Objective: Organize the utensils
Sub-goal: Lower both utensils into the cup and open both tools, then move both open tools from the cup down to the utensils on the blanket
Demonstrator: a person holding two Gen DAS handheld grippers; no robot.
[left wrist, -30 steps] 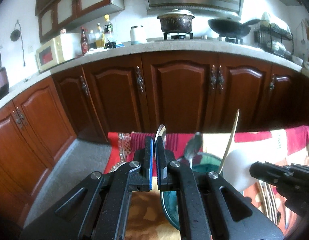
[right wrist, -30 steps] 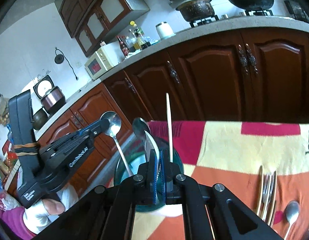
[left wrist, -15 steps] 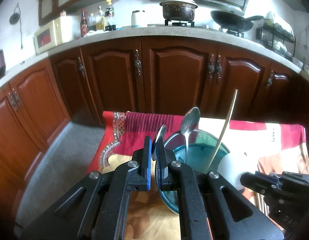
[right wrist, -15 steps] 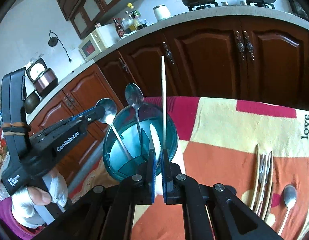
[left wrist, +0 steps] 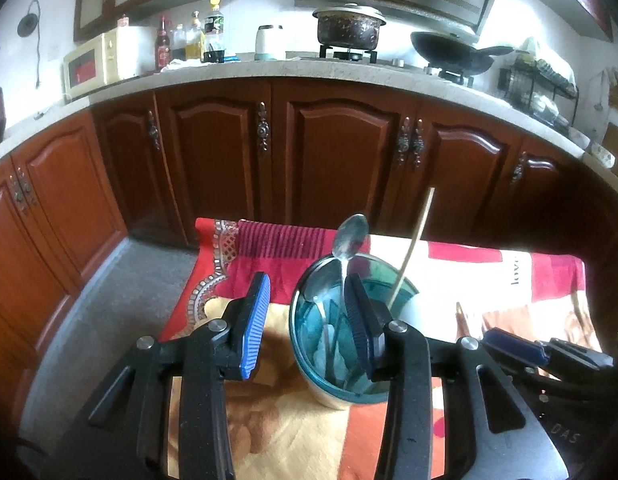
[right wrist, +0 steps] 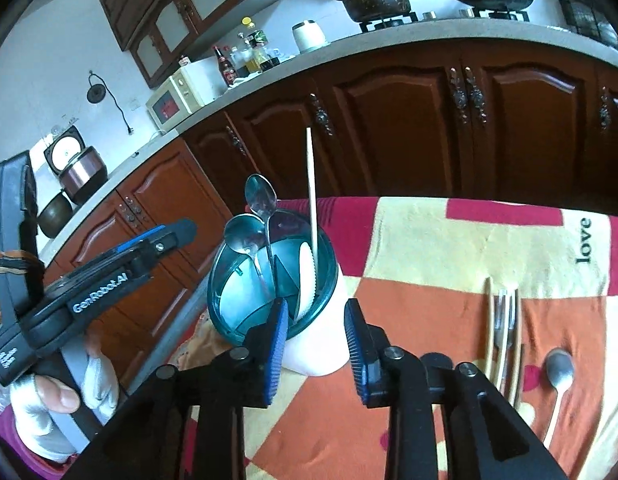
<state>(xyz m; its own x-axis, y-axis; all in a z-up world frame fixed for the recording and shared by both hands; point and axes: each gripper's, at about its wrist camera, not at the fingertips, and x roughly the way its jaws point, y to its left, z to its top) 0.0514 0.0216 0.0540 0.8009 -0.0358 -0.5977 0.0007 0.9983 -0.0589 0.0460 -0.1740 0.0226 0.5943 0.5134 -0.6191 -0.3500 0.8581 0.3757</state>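
Note:
A teal-rimmed white utensil holder [right wrist: 305, 320] [left wrist: 305, 320] stands on the patchwork tablecloth [right wrist: 449, 248]. In it stand two metal spoons [right wrist: 245, 236] [left wrist: 351, 236], a white serrated knife [right wrist: 309, 276] and a pale chopstick [right wrist: 311, 184] [left wrist: 413, 248]. My left gripper [left wrist: 307, 316] is open and empty just before the holder's left rim; it also shows in the right wrist view [right wrist: 177, 236]. My right gripper [right wrist: 315, 336] is open and empty, its jaws on either side of the holder's near wall.
To the right on the cloth lie chopsticks and forks [right wrist: 503, 332] and a spoon [right wrist: 559, 372]. Dark wooden cabinets [left wrist: 333, 160] and a worktop with a pot and a wok stand beyond the table's far edge. Grey floor [left wrist: 121, 300] lies to the left.
Both grippers have opened. The spoon that the left one held and the white knife that the right one held now stand in the holder. Both views have dropped closer to the holder.

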